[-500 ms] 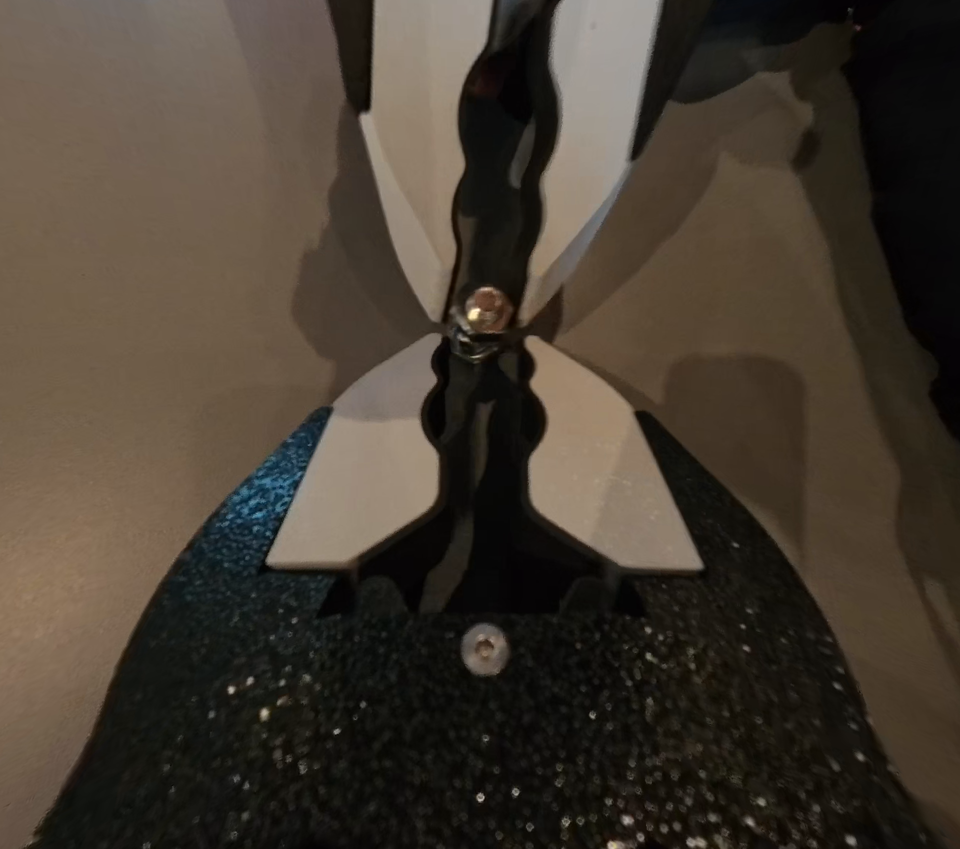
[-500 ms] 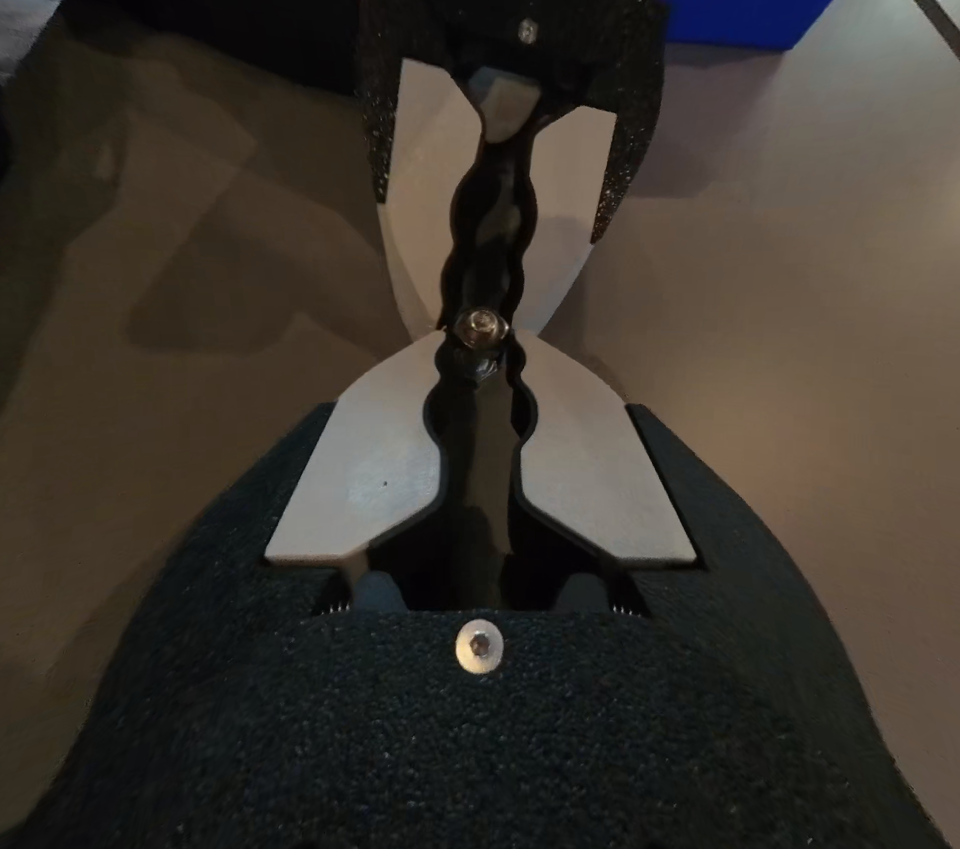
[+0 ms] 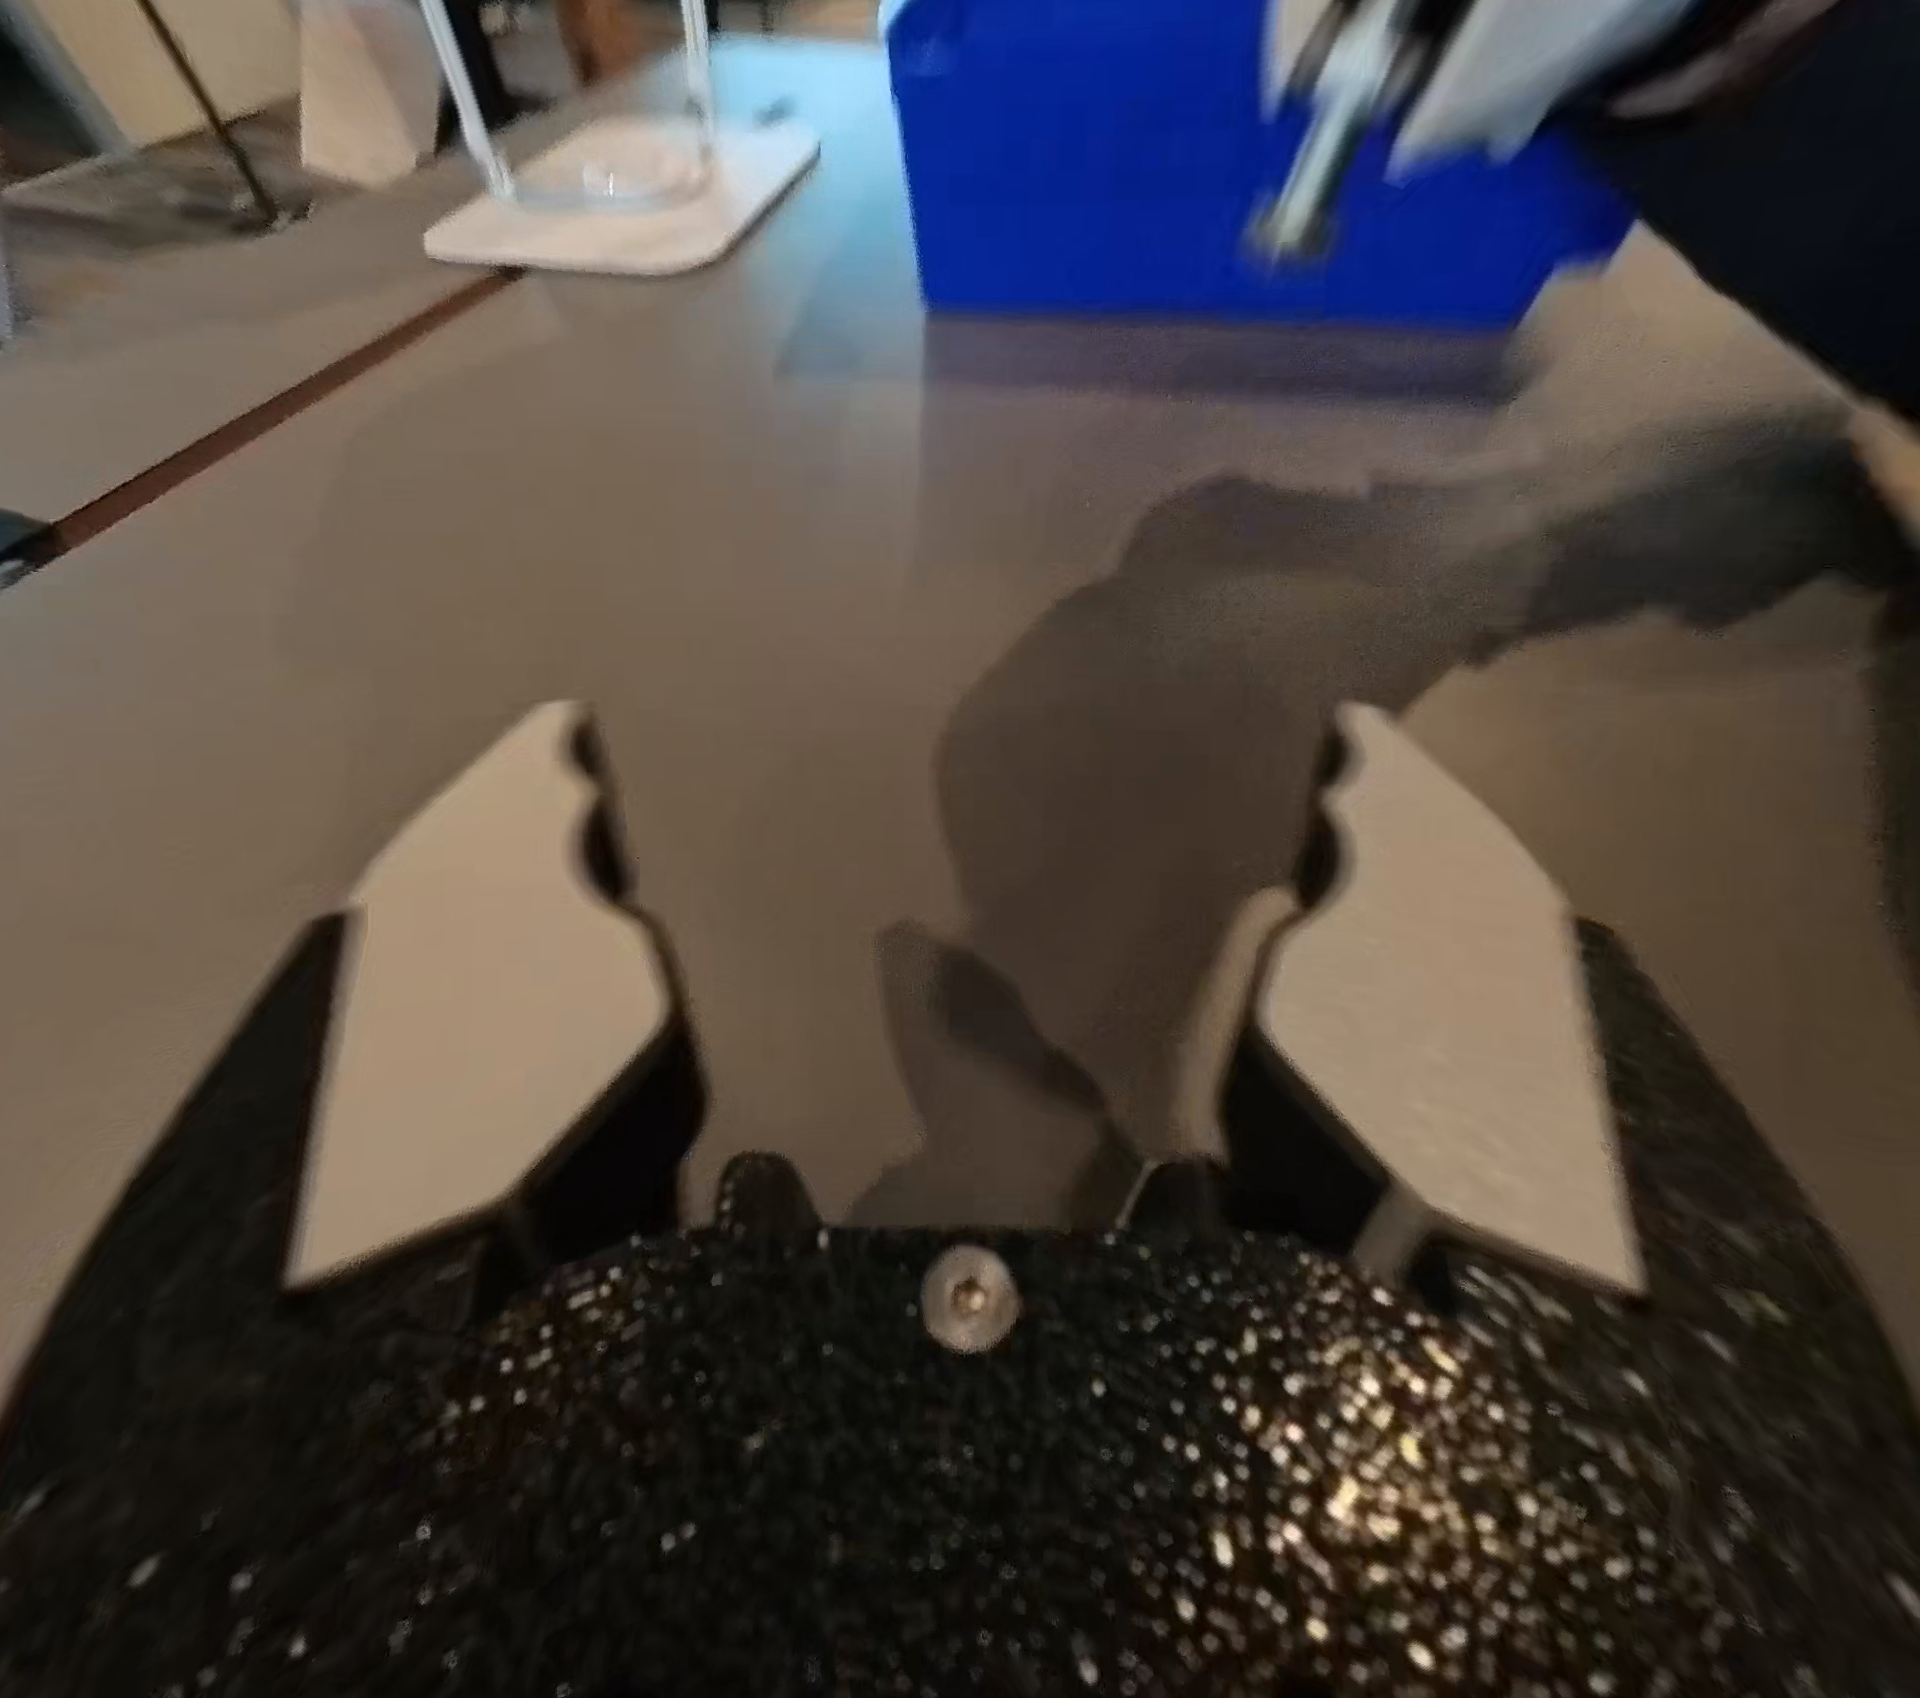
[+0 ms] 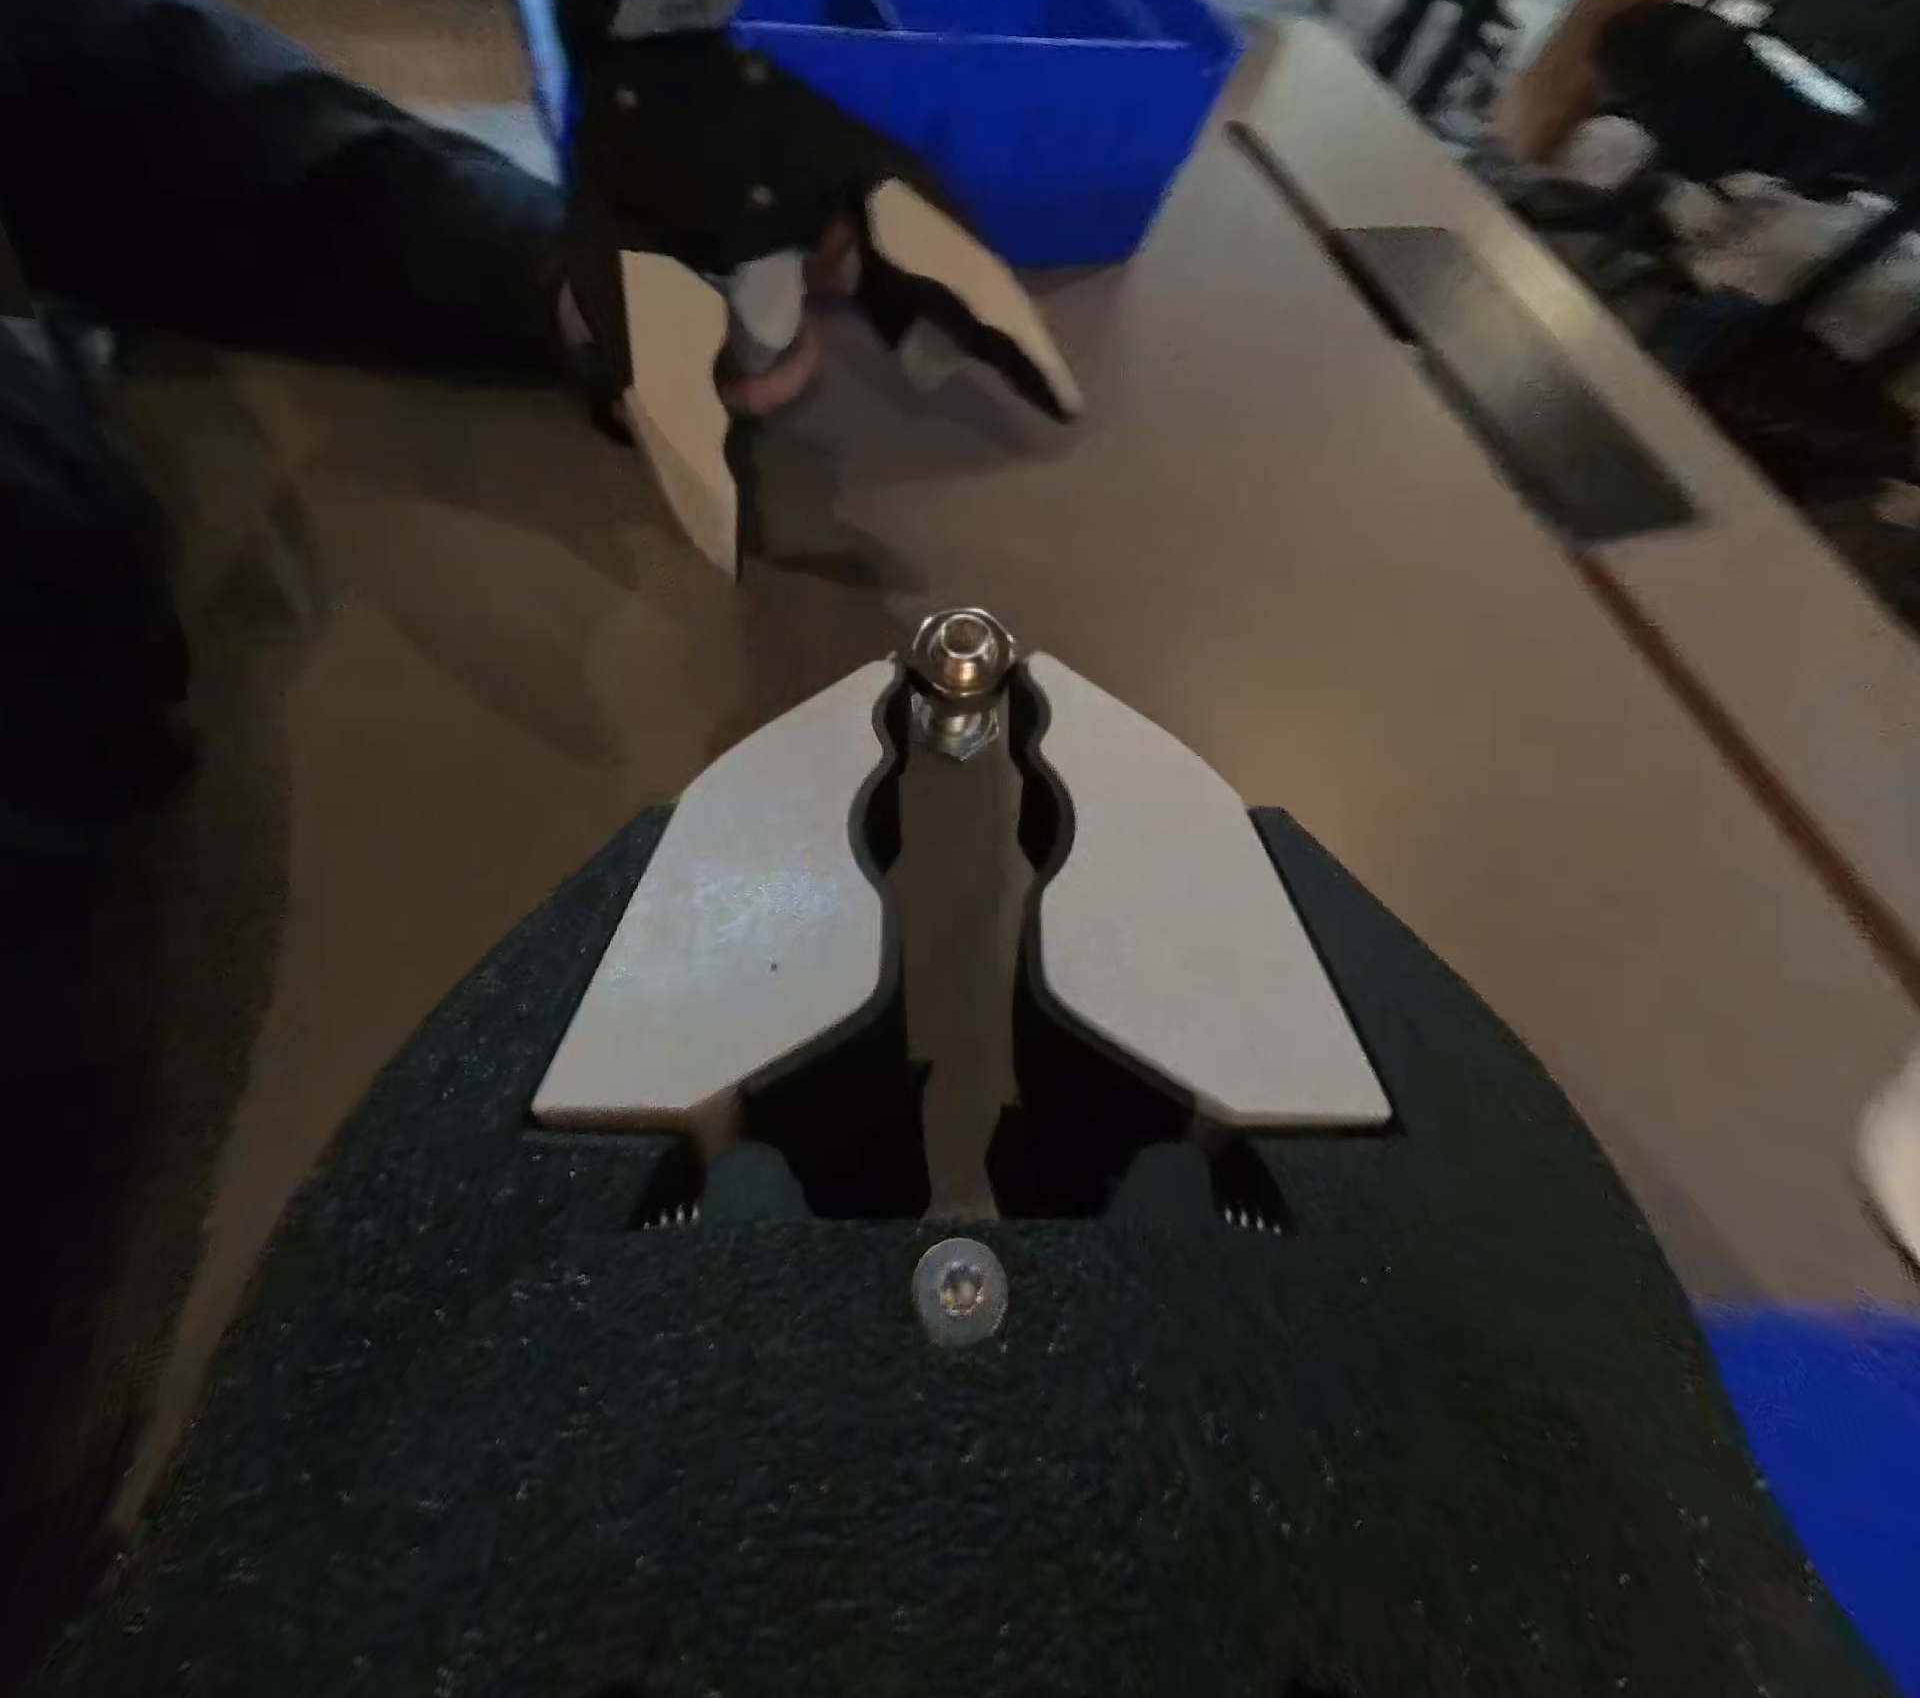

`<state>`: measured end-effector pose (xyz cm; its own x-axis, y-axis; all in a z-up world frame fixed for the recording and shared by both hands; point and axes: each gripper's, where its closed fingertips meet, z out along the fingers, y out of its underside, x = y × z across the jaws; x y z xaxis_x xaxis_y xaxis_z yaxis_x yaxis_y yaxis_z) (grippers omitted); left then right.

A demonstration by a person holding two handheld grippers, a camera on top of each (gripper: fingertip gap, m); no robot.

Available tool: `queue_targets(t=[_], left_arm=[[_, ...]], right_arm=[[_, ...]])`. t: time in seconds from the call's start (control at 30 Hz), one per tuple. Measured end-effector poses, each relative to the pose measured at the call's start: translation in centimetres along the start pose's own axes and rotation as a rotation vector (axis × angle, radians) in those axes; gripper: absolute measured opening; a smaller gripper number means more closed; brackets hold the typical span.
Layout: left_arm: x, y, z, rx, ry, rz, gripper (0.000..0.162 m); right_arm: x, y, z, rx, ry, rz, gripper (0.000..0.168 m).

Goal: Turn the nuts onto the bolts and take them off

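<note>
Since the earlier frames the two grippers, then tip to tip on one bolt, have separated; the left gripper [image 3: 961,775] has let go and its jaws now stand wide, nothing between them but bare counter [image 3: 520,568].

The right gripper [image 4: 961,682] has jaws drawn narrow, clamped on the bolt [image 4: 958,649] at the very tips. Bolt head faces the camera, centre of the right wrist frame; a nut [image 4: 961,739] sits on the shank just behind the head — how far it is threaded cannot be told.

In the left wrist view the right gripper appears in the upper right of the frame, blurred, with the bolt [image 3: 1311,168] pointing down and left from its tips, above the counter.

In the right wrist view the left gripper [image 4: 894,453] shows in the upper left-centre, fingers [image 4: 681,443] splayed apart, held by a dark sleeve [image 4: 260,194] entering from the left edge.

Beyond both: a blue bin [image 4: 997,59] stands on the counter, upper centre of the frame; in the left wrist view the same blue bin [image 3: 1091,142] is at upper right-centre. A dark flat strip [image 4: 1507,381] lies on the counter at right — blurred.
</note>
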<state>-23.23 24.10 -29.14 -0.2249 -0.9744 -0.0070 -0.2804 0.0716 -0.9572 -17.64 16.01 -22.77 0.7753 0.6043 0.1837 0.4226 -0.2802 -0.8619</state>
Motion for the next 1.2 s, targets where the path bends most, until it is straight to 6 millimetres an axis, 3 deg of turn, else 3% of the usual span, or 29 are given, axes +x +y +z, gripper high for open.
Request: queue_targets(t=[0.1,0.17,0.2,0.27,0.33,0.43,0.53,0.67,0.8,0.87,0.97,1.03,1.1,1.2], left_arm=[[0.3,-1.2,-0.9,0.099,0.045,-0.076,0.065],[0.4,-1.5,-1.3,0.136,0.081,-0.118,0.029],[0.7,-1.6,-1.4,0.149,0.114,-0.126,0.003],[0.5,-1.9,-1.6,0.171,0.120,-0.139,0.000],[0.6,-2.1,-1.8,0.194,0.123,-0.131,0.000],[0.5,-2.0,-1.6,0.181,0.115,-0.127,0.000],[0.8,-1.7,-1.4,0.158,0.119,-0.113,0.000],[1.2,-1.5,-1.2,0.139,0.123,-0.082,0.000],[1.5,-1.3,-0.9,0.118,0.138,-0.072,0.000],[1.6,-1.3,-0.9,0.113,0.140,-0.069,0.000],[1.7,-1.2,-0.8,0.108,0.147,-0.062,0.000],[1.8,-1.2,-0.8,0.103,0.146,-0.058,0.000],[1.8,-1.1,-0.7,0.099,0.142,-0.051,0.000],[2.0,-1.1,-0.6,0.093,0.141,-0.035,0.000]], right_arm=[[3.3,0.6,-8.2,-0.108,0.224,0.058,0.018],[5.8,3.0,-13.1,-0.220,0.346,0.132,0.018],[6.8,4.8,-14.9,-0.292,0.373,0.173,0.018],[8.8,9.0,-17.7,-0.431,0.422,0.232,0.018],[10.2,13.8,-19.0,-0.579,0.411,0.306,0.018],[11.2,19.2,-18.8,-0.741,0.327,0.389,0.018],[11.4,22.8,-18.5,-0.887,0.252,0.430,0.018],[12.0,24.9,-18.2,-1.001,0.211,0.410,0.018],[12.2,25.2,-17.6,-1.036,0.197,0.406,0.019],[12.1,24.9,-17.0,-1.021,0.193,0.403,0.028],[12.7,22.5,-17.3,-0.949,0.270,0.403,0.030],[13.1,18.5,-17.6,-0.812,0.371,0.403,0.029],[12.7,12.9,-17.2,-0.595,0.470,0.389,0.026],[9.2,4.5,-14.1,-0.232,0.456,0.349,0.024]])
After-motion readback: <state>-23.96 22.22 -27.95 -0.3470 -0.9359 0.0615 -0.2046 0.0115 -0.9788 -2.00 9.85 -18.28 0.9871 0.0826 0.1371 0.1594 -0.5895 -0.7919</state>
